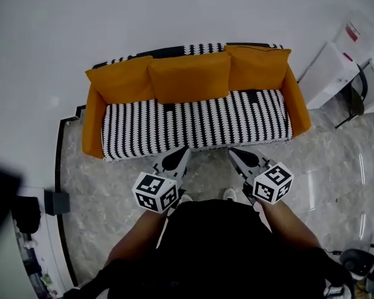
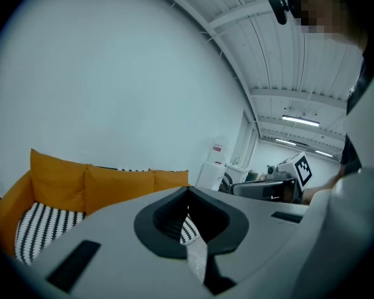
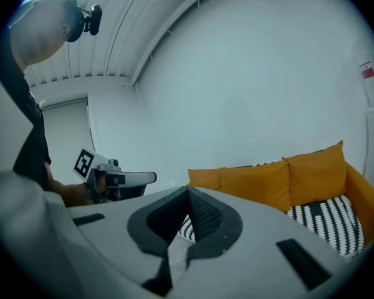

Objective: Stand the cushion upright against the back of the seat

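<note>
Our grey left gripper [image 1: 181, 152] and right gripper [image 1: 235, 153] are both clenched empty before the black-and-white striped sofa seat [image 1: 193, 124]. Three orange fabric cushions [image 1: 189, 76] stand straight ahead along the backrest [image 1: 202, 47], equally near either gripper.

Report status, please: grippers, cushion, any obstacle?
Left gripper, right gripper shut, empty, before the sofa. Three orange cushions upright against its back. No obstacle seen.
</note>
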A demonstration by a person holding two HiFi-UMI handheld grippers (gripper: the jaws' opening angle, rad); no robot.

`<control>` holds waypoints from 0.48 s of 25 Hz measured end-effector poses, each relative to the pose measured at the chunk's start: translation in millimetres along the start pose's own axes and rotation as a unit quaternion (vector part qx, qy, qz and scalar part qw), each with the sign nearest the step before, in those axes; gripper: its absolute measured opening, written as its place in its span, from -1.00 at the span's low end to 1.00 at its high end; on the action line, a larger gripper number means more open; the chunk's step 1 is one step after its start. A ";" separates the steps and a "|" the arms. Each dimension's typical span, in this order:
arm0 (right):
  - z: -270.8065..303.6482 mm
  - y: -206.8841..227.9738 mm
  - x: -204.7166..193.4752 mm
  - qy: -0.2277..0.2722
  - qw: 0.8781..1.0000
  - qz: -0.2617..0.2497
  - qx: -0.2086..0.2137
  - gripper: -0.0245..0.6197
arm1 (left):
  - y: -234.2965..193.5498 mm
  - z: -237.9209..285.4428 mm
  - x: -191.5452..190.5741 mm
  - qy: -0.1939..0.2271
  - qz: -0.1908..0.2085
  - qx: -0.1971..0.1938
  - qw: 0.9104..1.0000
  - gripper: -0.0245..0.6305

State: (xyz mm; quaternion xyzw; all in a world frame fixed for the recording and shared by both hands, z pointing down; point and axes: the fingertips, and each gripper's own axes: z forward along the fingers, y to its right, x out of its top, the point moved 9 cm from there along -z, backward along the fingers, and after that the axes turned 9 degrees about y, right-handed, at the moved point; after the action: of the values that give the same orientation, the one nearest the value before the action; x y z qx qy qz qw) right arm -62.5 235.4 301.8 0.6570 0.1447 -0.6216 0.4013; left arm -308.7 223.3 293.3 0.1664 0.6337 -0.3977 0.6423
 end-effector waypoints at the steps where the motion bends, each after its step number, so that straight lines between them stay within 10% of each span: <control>1: -0.3 0.9 0.2 -0.001 1.000 0.002 0.003 -0.81 | 2.7 1.1 0.6 0.003 -0.002 0.002 1.000 -0.87; 12: 2.8 16.0 1.2 0.000 1.000 0.017 0.022 -0.81 | 10.6 11.4 2.0 0.003 0.006 0.018 1.000 -0.87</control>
State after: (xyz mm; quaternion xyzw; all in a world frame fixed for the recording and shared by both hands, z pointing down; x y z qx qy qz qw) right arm -53.3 222.8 306.5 0.6676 0.1199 -0.6181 0.3973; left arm -293.5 221.2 289.9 0.1826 0.6272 -0.4048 0.6399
